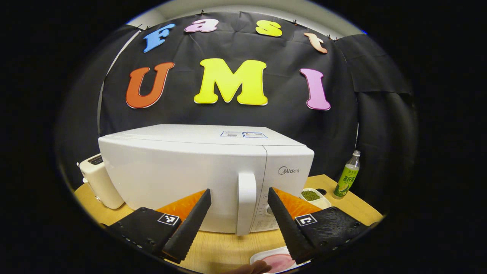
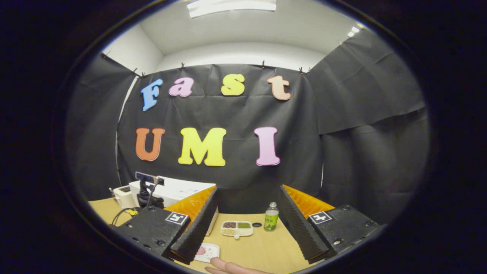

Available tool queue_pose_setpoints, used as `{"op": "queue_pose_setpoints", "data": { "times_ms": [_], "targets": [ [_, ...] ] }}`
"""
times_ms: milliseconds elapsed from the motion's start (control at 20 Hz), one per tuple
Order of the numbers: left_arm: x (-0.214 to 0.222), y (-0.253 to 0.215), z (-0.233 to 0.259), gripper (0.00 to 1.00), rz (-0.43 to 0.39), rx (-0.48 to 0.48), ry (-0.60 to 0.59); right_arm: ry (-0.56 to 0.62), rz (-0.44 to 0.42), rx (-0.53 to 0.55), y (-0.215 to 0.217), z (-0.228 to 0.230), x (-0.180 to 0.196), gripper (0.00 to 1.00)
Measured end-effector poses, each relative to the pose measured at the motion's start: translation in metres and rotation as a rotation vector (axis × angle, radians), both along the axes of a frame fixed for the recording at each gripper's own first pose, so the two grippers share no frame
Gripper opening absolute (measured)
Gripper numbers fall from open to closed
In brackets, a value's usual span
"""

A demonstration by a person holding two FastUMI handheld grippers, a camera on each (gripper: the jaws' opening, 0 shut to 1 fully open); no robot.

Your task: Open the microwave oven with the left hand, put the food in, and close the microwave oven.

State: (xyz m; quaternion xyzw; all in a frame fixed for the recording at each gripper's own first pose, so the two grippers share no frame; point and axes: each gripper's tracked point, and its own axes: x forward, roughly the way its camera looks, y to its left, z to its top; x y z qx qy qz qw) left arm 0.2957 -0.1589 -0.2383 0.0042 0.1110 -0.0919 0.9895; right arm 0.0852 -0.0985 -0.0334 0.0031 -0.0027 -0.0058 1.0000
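The white microwave (image 1: 182, 171) stands on the wooden table with its door closed. Its upright white handle (image 1: 246, 201) lies in line with the gap of my left gripper (image 1: 239, 191), which is open and holds nothing. A white plate with pink food (image 1: 277, 260) sits on the table just below that gripper's right finger. In the right gripper view, my right gripper (image 2: 249, 190) hangs open and empty above the table. The plate (image 2: 207, 251) lies by its left finger, and the microwave (image 2: 179, 190) is far off at the left. The left gripper's back with its camera (image 2: 146, 192) shows in front of the microwave.
A cream toaster (image 1: 101, 182) stands left of the microwave. To the right are a divided dish of beans (image 2: 237, 227), a green bottle (image 2: 271, 217) and a small hole in the tabletop (image 2: 257, 225). A person's fingers (image 2: 228, 267) rest at the table's near edge.
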Motion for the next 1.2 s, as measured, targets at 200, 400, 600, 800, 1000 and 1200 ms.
{"op": "queue_pose_setpoints", "data": {
  "times_ms": [200, 400, 600, 800, 1000, 1200],
  "targets": [
    [0.008, 0.006, -0.005, 0.82, 0.036, 0.054, -0.047, -0.017, -0.037, -0.024, -0.015, 0.005, -0.003, 0.91],
    [0.009, 0.011, -0.006, 0.77, 0.039, 0.008, -0.071, -0.028, -0.005, -0.017, -0.010, 0.007, -0.007, 0.91],
    [0.010, 0.007, -0.007, 0.67, 0.025, -0.022, -0.079, -0.025, -0.011, -0.027, -0.015, 0.007, -0.007, 0.91],
    [0.003, -0.010, -0.013, 0.24, -0.045, -0.051, -0.028, -0.007, -0.013, -0.016, -0.017, -0.002, -0.007, 0.92],
    [-0.002, -0.009, -0.013, 0.15, -0.046, -0.015, -0.050, 0.028, -0.012, -0.004, -0.018, -0.013, -0.004, 0.92],
    [-0.005, -0.009, -0.012, 0.01, -0.045, -0.016, -0.044, 0.059, -0.016, -0.006, -0.017, -0.023, 0.000, 0.91]
  ]
}}
